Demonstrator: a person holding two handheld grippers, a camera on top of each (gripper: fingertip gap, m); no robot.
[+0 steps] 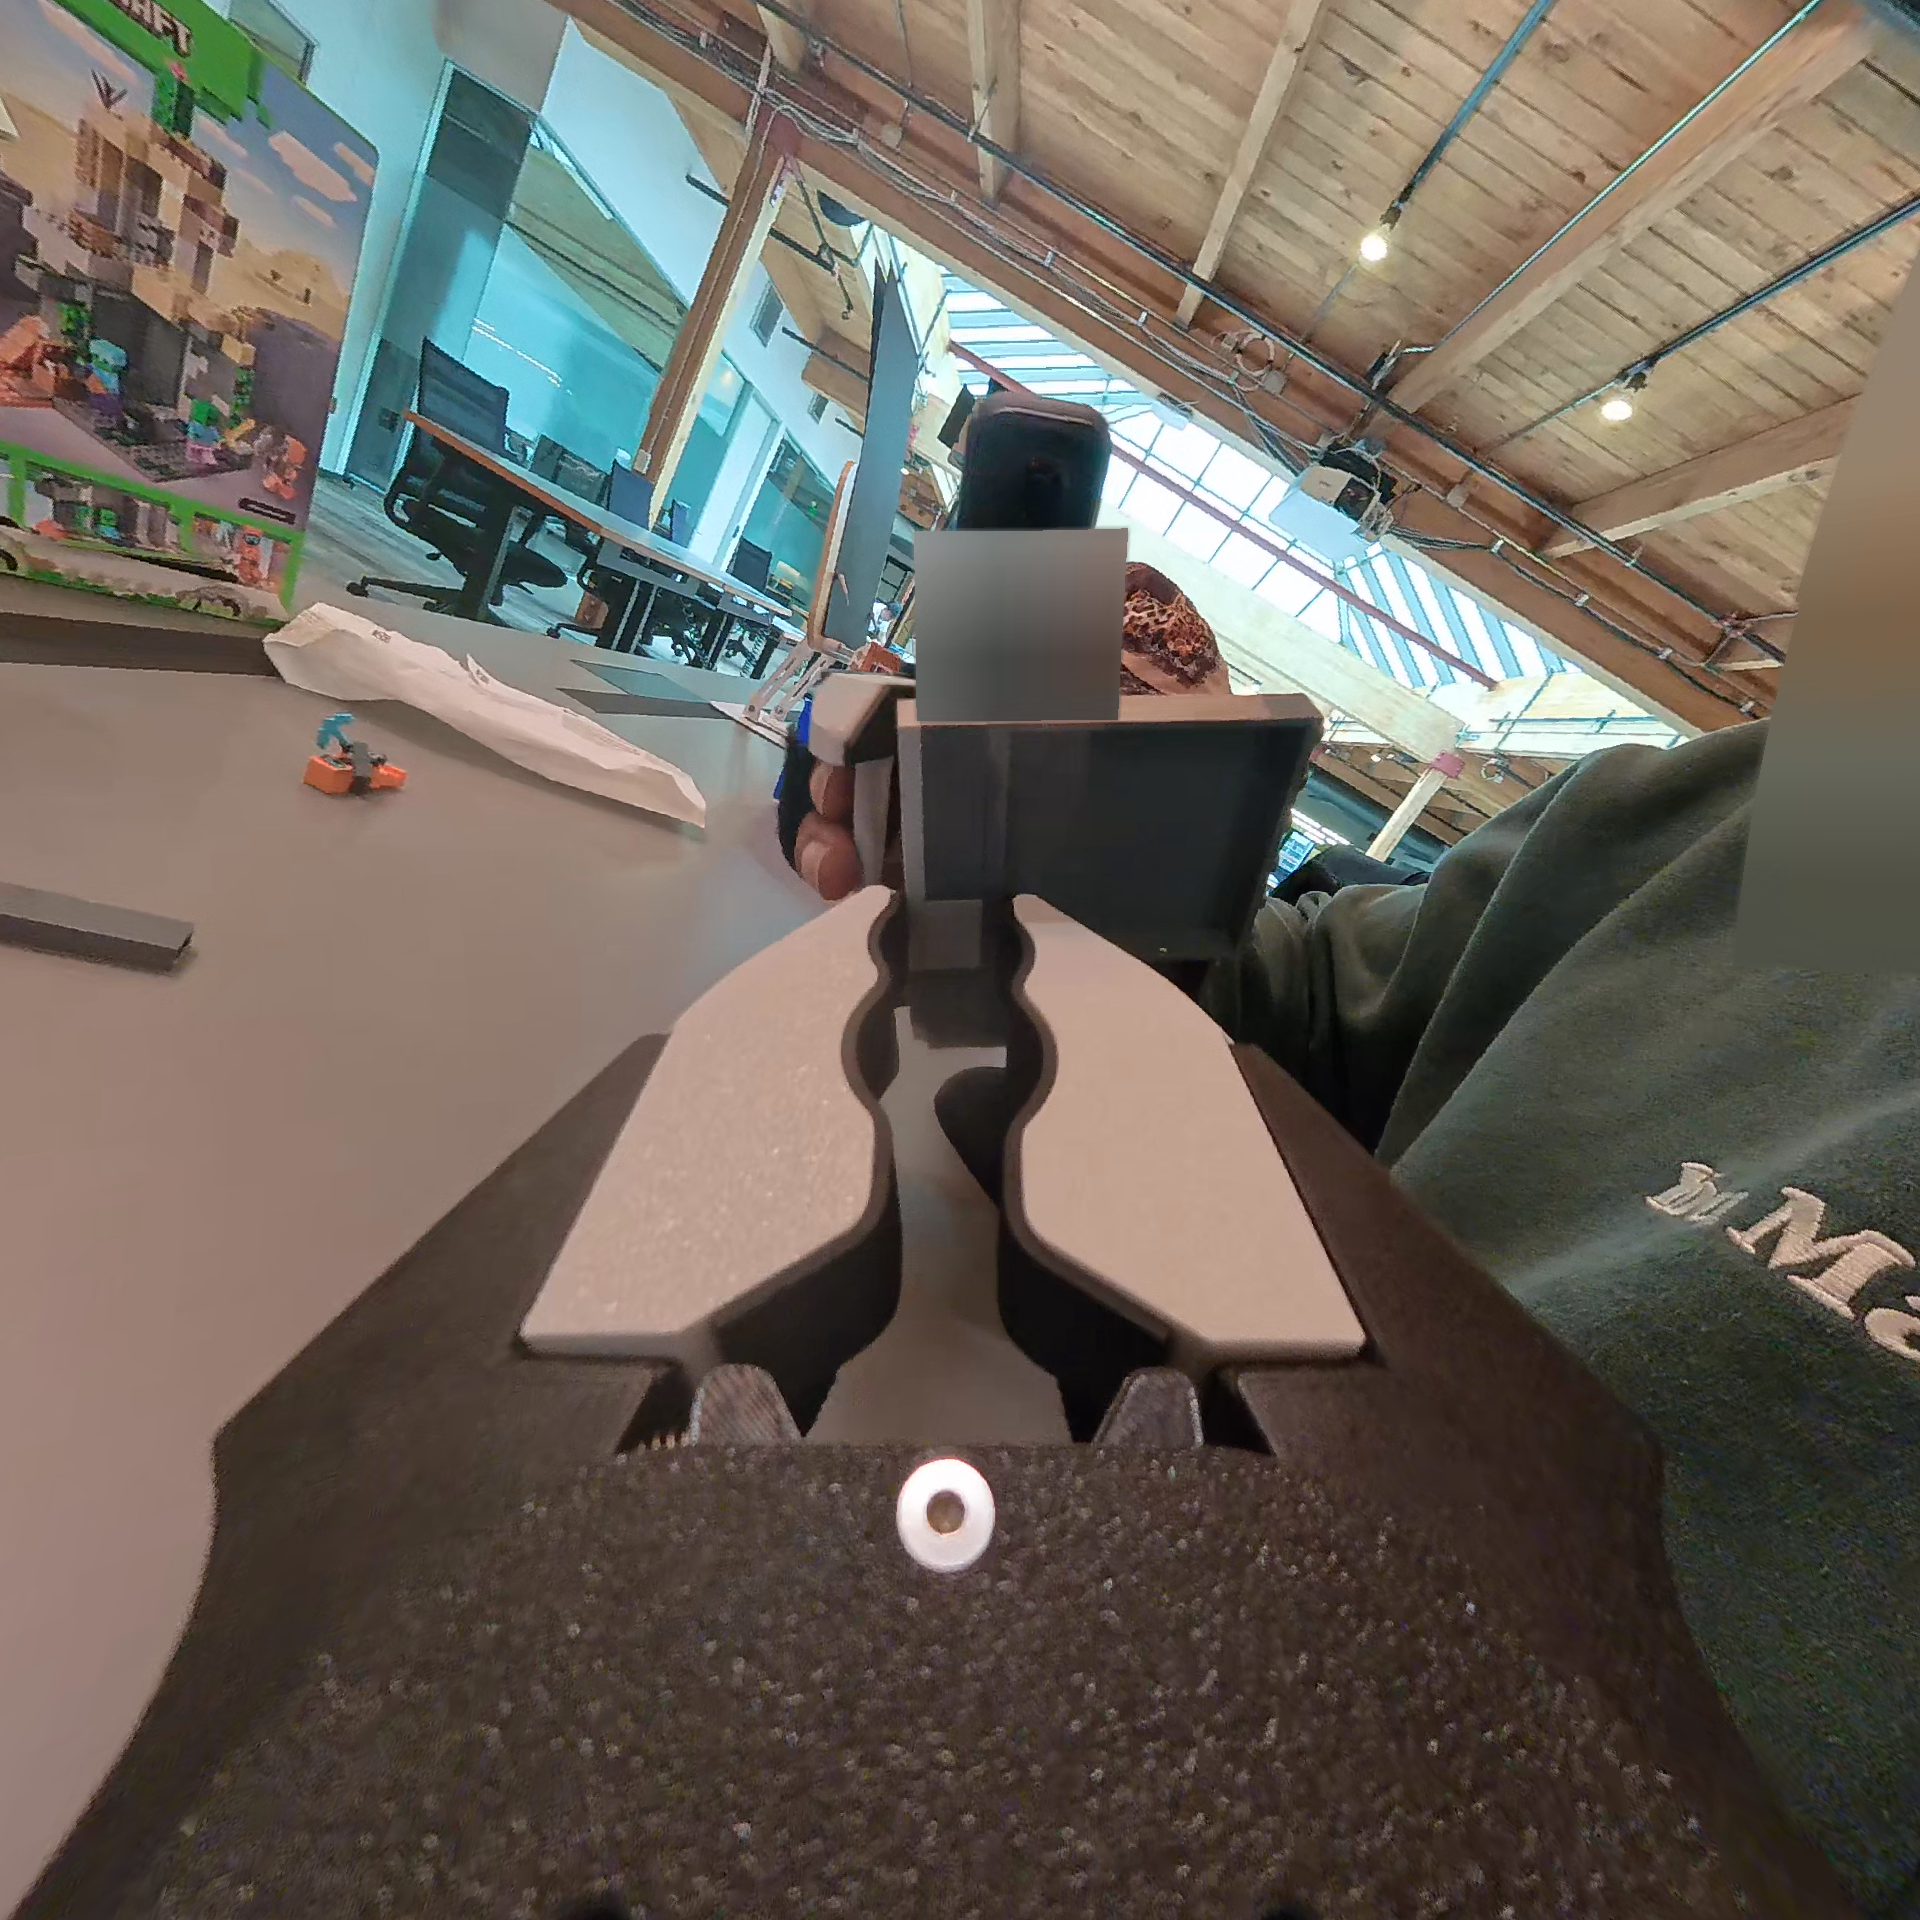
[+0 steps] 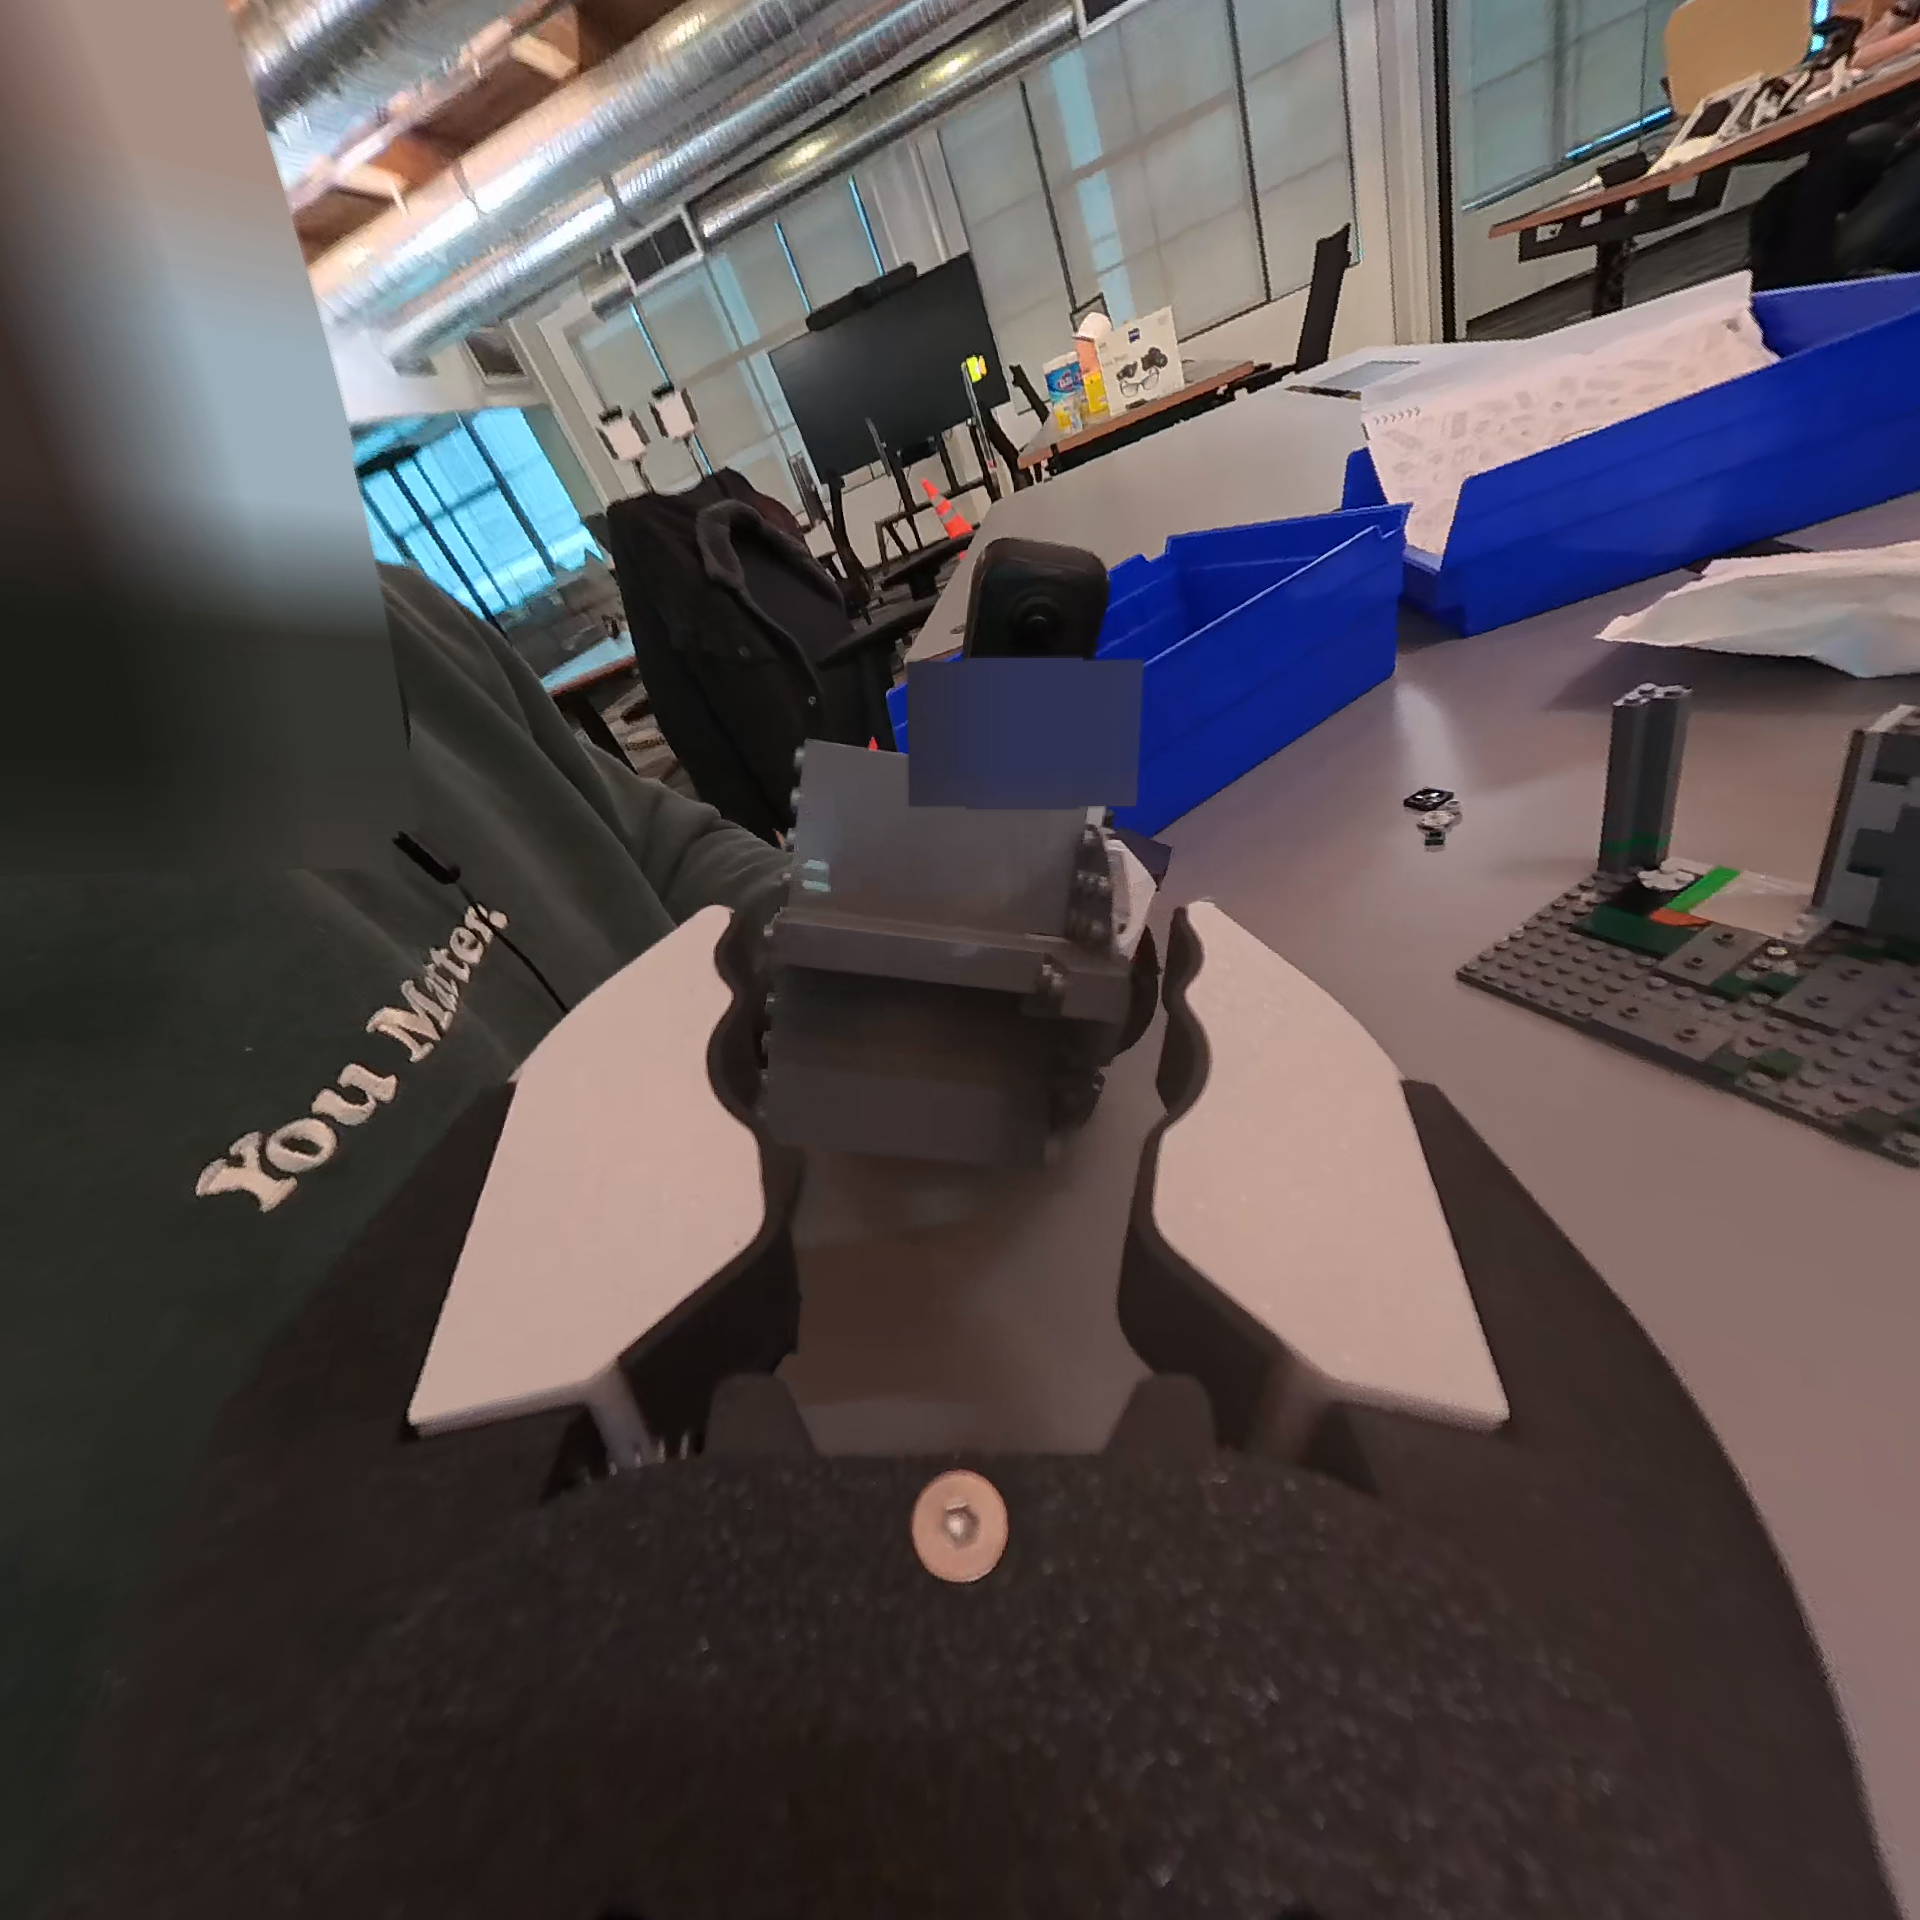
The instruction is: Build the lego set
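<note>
I have my left tool (image 1: 945,935) narrowed onto the thin edge of a grey lego assembly (image 1: 1101,821), gripping it above the surface (image 1: 312,1018). My right tool (image 2: 956,935) spreads wide around that same piece, not pinching it (contact unclear). The baseplate build (image 2: 1704,997) sits off right

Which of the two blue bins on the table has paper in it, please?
The farther blue bin, at the upper right of the right wrist view, holds white printed paper. The nearer blue bin shows only bare walls.
</note>
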